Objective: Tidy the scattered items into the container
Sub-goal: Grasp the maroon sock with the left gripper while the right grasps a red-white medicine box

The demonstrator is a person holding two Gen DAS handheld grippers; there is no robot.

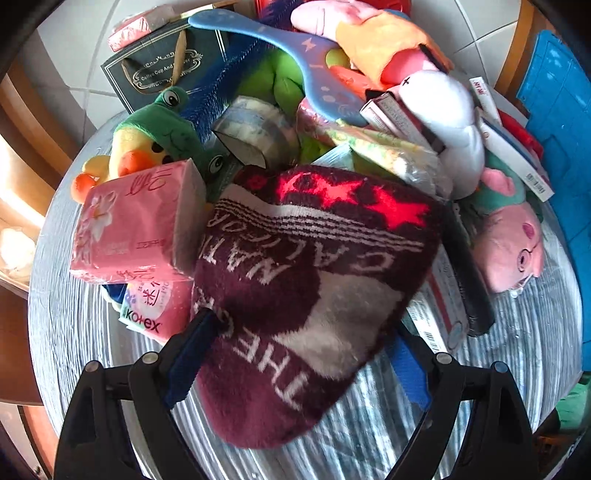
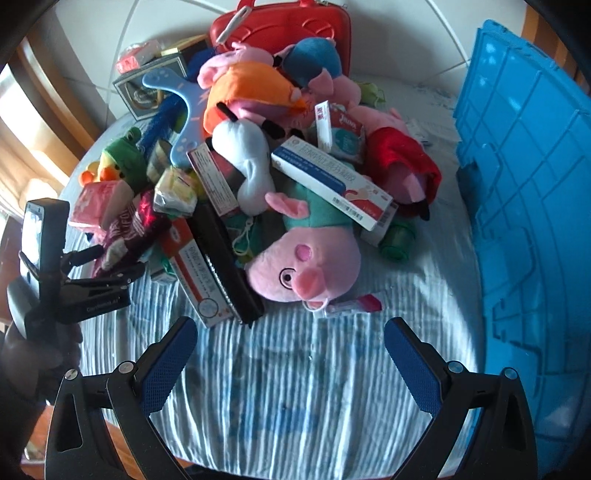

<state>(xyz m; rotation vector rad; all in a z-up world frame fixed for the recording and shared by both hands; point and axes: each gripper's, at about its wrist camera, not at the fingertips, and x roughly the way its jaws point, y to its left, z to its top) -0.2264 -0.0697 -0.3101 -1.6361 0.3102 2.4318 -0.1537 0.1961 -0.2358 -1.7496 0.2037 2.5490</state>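
Left gripper (image 1: pixel 306 332): fingertips buried behind maroon towel (image 1: pixel 303 295), contact unclear
Blue container (image 2: pixel 528 206): cut off at right edge, inside unseen
Red case (image 2: pixel 280 26): top cropped
Small pink tube (image 2: pixel 354 305) by pig plush (image 2: pixel 306 258): label unreadable

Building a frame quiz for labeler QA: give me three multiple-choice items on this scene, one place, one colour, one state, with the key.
1. Where is the blue crate in the right wrist view?
A. right of the pile
B. left of the pile
C. under the pile

2. What colour are the stars on the maroon towel?
A. white
B. red
C. green

3. How is the right gripper?
A. shut on the pig plush
B. shut on a box
C. open, holding nothing

Key: 1 A, the crate fills the right edge. 2 B, two red stars show near the towel's top edge. 3 C, its fingers stand apart over bare striped cloth.
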